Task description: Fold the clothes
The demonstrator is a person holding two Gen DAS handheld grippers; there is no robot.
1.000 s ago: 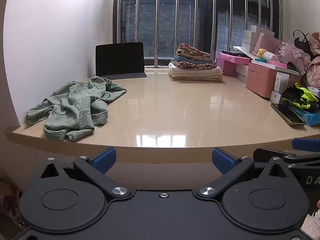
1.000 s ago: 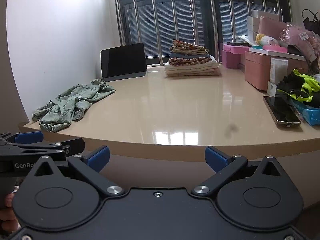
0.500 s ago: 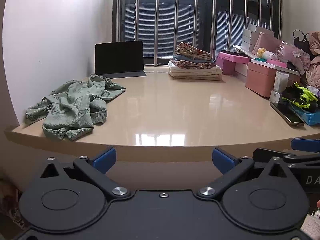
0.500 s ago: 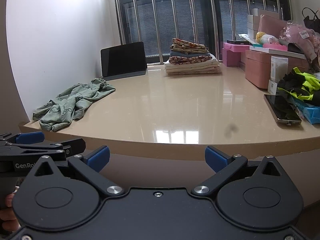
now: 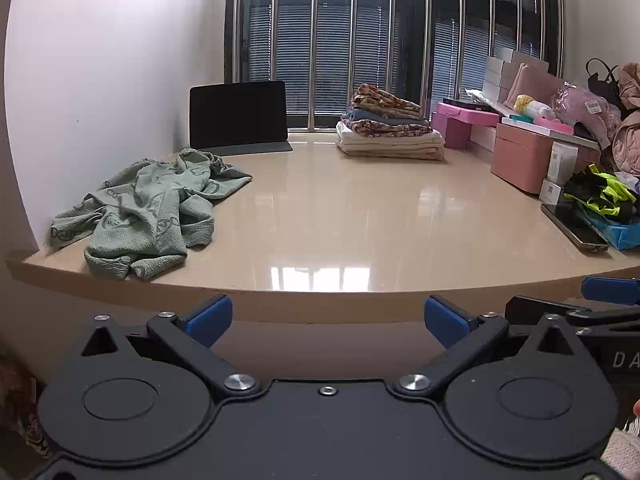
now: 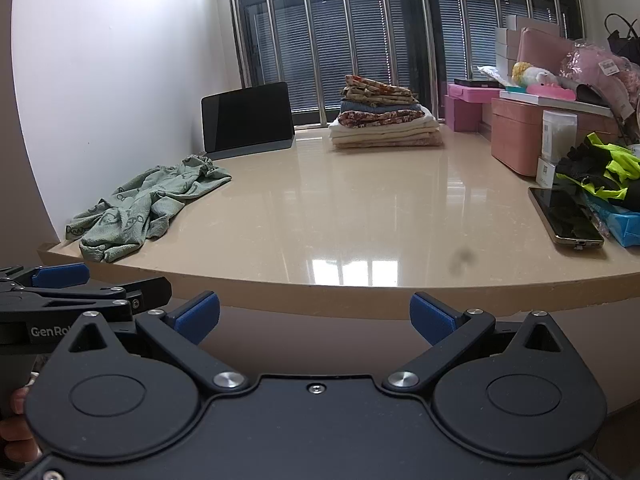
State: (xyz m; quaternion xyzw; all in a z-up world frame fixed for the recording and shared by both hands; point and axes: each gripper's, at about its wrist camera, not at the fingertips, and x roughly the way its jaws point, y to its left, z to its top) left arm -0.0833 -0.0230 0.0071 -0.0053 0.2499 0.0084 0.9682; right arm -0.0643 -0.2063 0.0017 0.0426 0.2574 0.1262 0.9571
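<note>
Both your wrist cameras sit low, just before the table's (image 5: 320,300) near edge, side by side, facing the barred window (image 6: 360,40).

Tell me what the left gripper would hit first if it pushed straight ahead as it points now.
Probably the front edge of the beige table: the open left gripper sits level with that edge, short of it. The crumpled green garment lies off to its left, out of line. Depth is uncertain.
</note>
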